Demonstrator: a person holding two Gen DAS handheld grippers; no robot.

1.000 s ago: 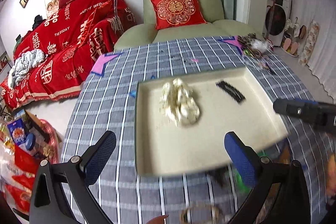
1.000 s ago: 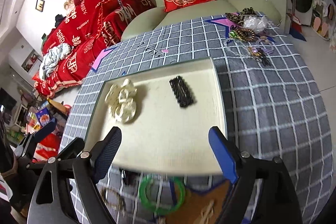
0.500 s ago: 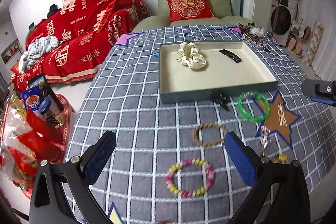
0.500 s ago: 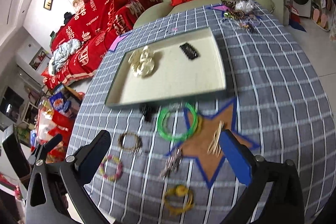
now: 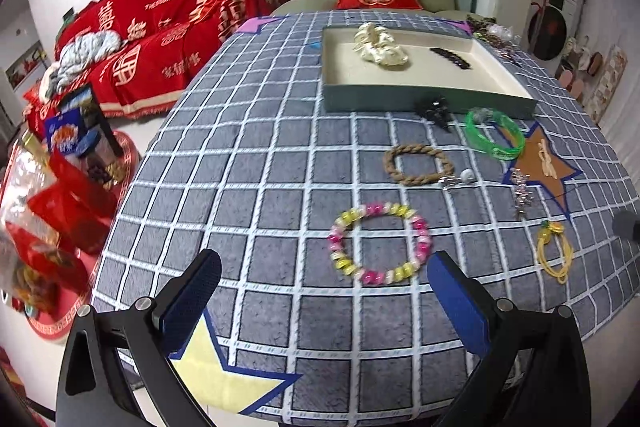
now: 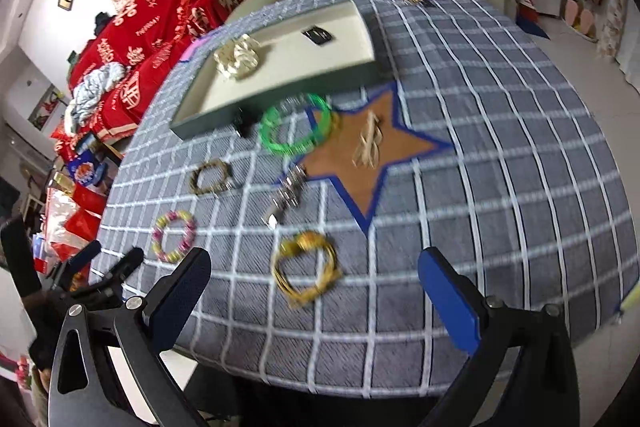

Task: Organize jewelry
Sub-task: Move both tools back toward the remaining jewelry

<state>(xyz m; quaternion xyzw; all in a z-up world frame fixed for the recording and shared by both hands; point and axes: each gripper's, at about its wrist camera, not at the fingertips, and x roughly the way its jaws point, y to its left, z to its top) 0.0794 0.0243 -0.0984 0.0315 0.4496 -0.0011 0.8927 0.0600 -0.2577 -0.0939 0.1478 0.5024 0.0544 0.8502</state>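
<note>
**Mia:** Red throws over the sofa, a green armchair behind, and a grey checked worktop (image 5: pixel 256 163) carrying the lot. Where do we stand?

**Jon:** Both tools have backed away from the tray (image 5: pixel 424 95) within the last second; a moment ago they hung right over it. The left tool (image 5: pixel 324 291) is spread wide and empty above the near edge, and the right tool (image 6: pixel 316 287) is spread just as wide, also empty.

**Mia:** So a drop-off looks finished?

**Jon:** I'd judge so. The cream scrunchie (image 5: pixel 380 45) and the black hair clip (image 5: pixel 450 57) lie inside the tray. Everything else waits outside it.

**Mia:** Such as?

**Jon:** The pink and yellow bead bracelet (image 5: pixel 378 243) sits just ahead of the left tool. The yellow cord bracelet (image 6: pixel 306 269) lies between the right tool's fingers (image 6: pixel 180 299). Farther off are the rope bracelet (image 5: pixel 418 165), the green bangle (image 5: pixel 494 135) and a small black clip (image 5: pixel 436 111) touching the tray wall.

**Mia:** Next pick?

**Jon:** Probably whichever bracelet is nearest each tool.
</note>
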